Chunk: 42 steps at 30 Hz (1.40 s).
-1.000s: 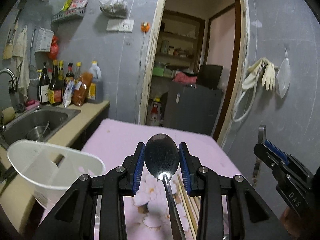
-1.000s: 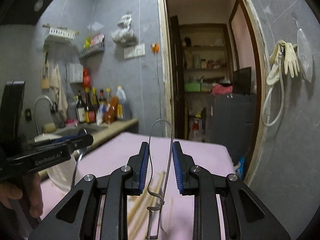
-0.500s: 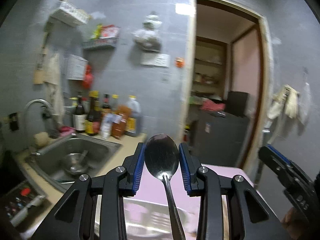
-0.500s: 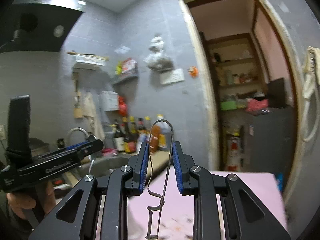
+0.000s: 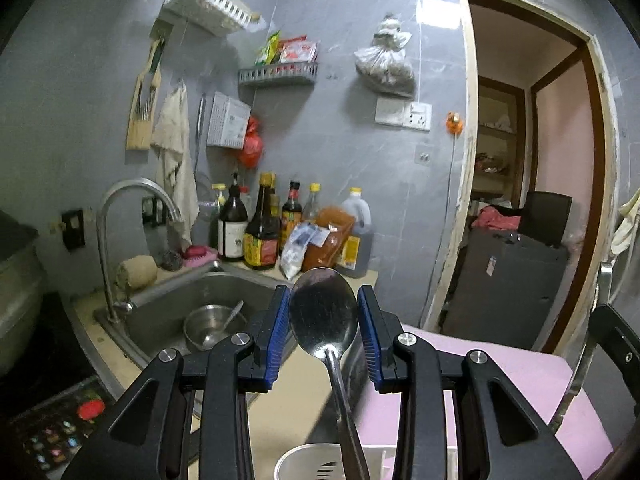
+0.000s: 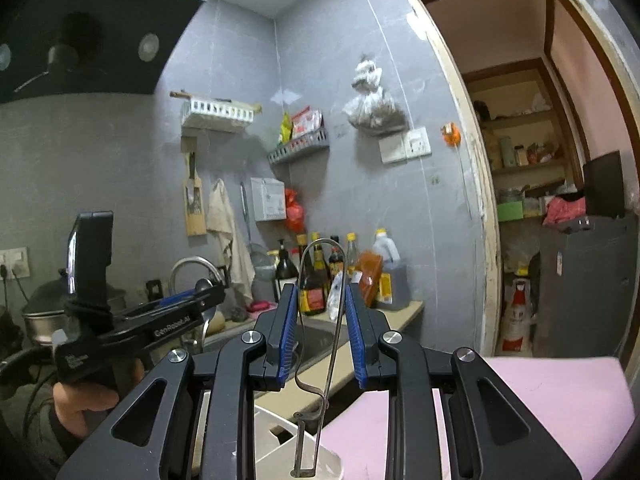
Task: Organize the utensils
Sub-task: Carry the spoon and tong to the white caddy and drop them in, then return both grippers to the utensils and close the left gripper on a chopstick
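Note:
My left gripper (image 5: 323, 336) is shut on a steel spoon (image 5: 322, 312), bowl up, its handle running down toward a white utensil holder (image 5: 316, 462) at the frame's bottom edge. My right gripper (image 6: 321, 334) is shut on a thin metal wire-loop utensil (image 6: 320, 280), held upright, its lower end over the white utensil holder (image 6: 292, 452). The left gripper with the spoon also shows at the left of the right wrist view (image 6: 188, 304). The right gripper's body shows at the right edge of the left wrist view (image 5: 612, 344).
A steel sink (image 5: 160, 316) with a bowl (image 5: 208, 326) and tap (image 5: 108, 240) lies left. Sauce bottles (image 5: 260, 232) stand on the counter. A pink-covered table (image 5: 528, 384) is at lower right. A doorway (image 5: 532, 200) opens on the right.
Both grippers have lifted and tilted up with their utensils. The white holder has dropped to the bottom edge of both views, and the sink and wall fill more of the frames.

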Available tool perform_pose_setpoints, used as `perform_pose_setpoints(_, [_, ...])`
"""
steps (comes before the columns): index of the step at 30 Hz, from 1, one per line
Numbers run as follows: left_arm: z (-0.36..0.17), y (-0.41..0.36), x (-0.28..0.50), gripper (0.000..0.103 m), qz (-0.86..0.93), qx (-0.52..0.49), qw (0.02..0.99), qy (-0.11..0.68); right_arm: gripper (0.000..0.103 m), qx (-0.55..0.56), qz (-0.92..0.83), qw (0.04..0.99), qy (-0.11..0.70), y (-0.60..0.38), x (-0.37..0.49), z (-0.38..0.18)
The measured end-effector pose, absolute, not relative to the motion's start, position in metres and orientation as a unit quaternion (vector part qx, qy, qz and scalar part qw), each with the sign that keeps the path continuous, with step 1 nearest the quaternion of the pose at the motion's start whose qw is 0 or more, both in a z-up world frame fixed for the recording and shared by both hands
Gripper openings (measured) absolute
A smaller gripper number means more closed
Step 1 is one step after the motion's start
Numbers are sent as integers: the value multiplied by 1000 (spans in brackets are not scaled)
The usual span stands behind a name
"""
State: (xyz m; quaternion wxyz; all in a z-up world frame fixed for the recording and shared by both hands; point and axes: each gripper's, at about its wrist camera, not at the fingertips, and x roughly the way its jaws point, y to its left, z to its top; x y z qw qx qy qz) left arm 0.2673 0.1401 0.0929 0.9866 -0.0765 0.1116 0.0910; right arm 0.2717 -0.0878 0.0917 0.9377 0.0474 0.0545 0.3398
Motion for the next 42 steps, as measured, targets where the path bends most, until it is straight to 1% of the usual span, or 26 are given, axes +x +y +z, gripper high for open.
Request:
perform_pose_setpoints(9, [54, 141, 275, 30, 81, -92, 983, 138, 22, 6, 327, 941, 84, -66, 279, 49])
perform_pose_setpoints(14, [48, 134, 266, 30, 66, -106, 978, 164, 22, -7, 328, 938, 116, -62, 279, 33])
perform_pose_setpoints(19, [45, 130, 262, 30, 42, -99, 976, 188, 23, -10, 330, 934, 136, -63, 276, 26])
perform_pose_setpoints(20, [44, 131, 260, 31, 38, -104, 976, 190, 23, -8, 331, 933, 141, -65, 276, 25])
perform_pose_setpoints(22, [42, 134, 258, 37, 33, -116, 973, 198, 23, -5, 331, 931, 151, -65, 276, 23])
perform_pose_setpoints(26, [42, 136, 252, 39, 16, -136, 969, 203, 30, 0, 333, 930, 155, -68, 270, 20])
perform_pose_setpoints(28, [45, 135, 247, 44, 12, -134, 971, 200, 30, 4, 335, 929, 157, -71, 267, 21])
perform_pose_setpoints(30, [49, 132, 243, 51, 8, -133, 972, 192, 33, 14, 336, 929, 156, -75, 266, 24])
perform_pose_setpoints(33, [57, 127, 238, 56, 0, -134, 974, 181, 40, 26, 330, 933, 143, -87, 261, 34])
perform_pose_setpoints(35, [62, 121, 235, 61, -11, -135, 976, 174, 54, 33, 318, 939, 126, -100, 256, 44])
perform_pose_setpoints(36, [65, 117, 234, 65, -13, -132, 976, 170, 58, 35, 310, 943, 114, -108, 252, 49])
perform_pose_setpoints(37, [68, 112, 232, 67, -16, -128, 978, 165, 65, 34, 304, 946, 107, -113, 249, 52])
perform_pose_setpoints(38, [71, 108, 229, 73, -19, -126, 979, 160, 73, 32, 293, 951, 97, -120, 245, 57])
perform_pose_setpoints(39, [73, 103, 227, 80, -23, -124, 980, 155, 76, 31, 281, 955, 86, -130, 240, 62])
perform_pose_setpoints(40, [75, 98, 225, 83, -26, -123, 981, 148, 79, 31, 274, 958, 79, -136, 238, 65])
perform_pose_setpoints(42, [79, 86, 219, 94, -32, -119, 983, 134, 85, 28, 253, 965, 61, -155, 229, 74])
